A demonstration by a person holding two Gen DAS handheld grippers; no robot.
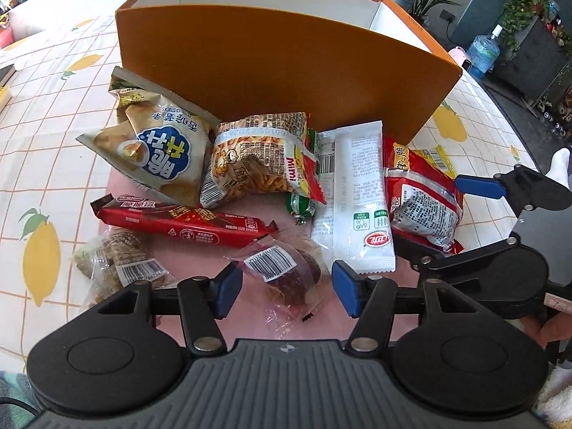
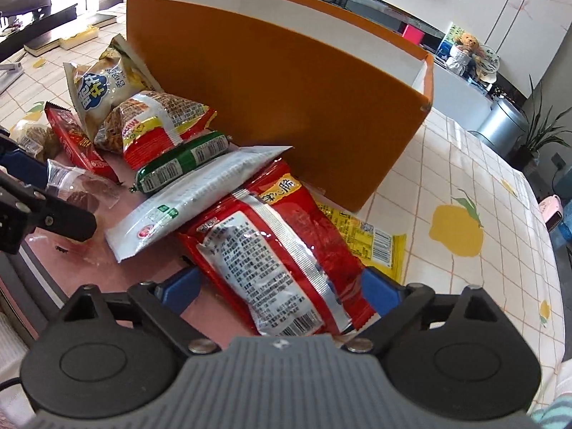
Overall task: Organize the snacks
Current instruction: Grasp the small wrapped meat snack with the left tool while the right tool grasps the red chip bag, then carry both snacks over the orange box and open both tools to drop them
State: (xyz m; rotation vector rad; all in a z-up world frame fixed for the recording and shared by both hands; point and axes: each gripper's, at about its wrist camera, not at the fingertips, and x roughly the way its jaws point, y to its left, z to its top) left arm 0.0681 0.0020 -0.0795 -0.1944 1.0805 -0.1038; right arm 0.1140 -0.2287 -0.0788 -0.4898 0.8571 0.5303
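Left wrist view: left hand-held gripper [image 1: 287, 287], jaws parted, pads touching nothing.
Between the pads: clear-wrapped dark pastry [image 1: 286, 275] lies flat on the pink mat [image 1: 200, 250].
Snack pile: red bar [image 1: 186, 223], pale chip bag [image 1: 157, 153], Mimi stick bag [image 1: 261, 157], white packet [image 1: 354, 200], red bag [image 1: 422, 193], all crowded edge to edge in front of the orange box [image 1: 271, 64].
Box edge: its near wall stands upright just behind the pile; the top is open.
Open room: bare lemon-print desk [image 1: 46, 150] to the left of the pile.

Right wrist view: right hand-held gripper [image 2: 282, 291], jaws wide; the red bag [image 2: 271, 250] lies between the blue pads, and I cannot tell whether they touch it.
Neighbours: white packet [image 2: 200, 196] overlaps the bag's left edge; a yellow packet [image 2: 368, 239] pokes out on its right; a green sausage [image 2: 182, 166] sits behind.
Open room: bare desk [image 2: 482, 186] right of the box [image 2: 286, 89].
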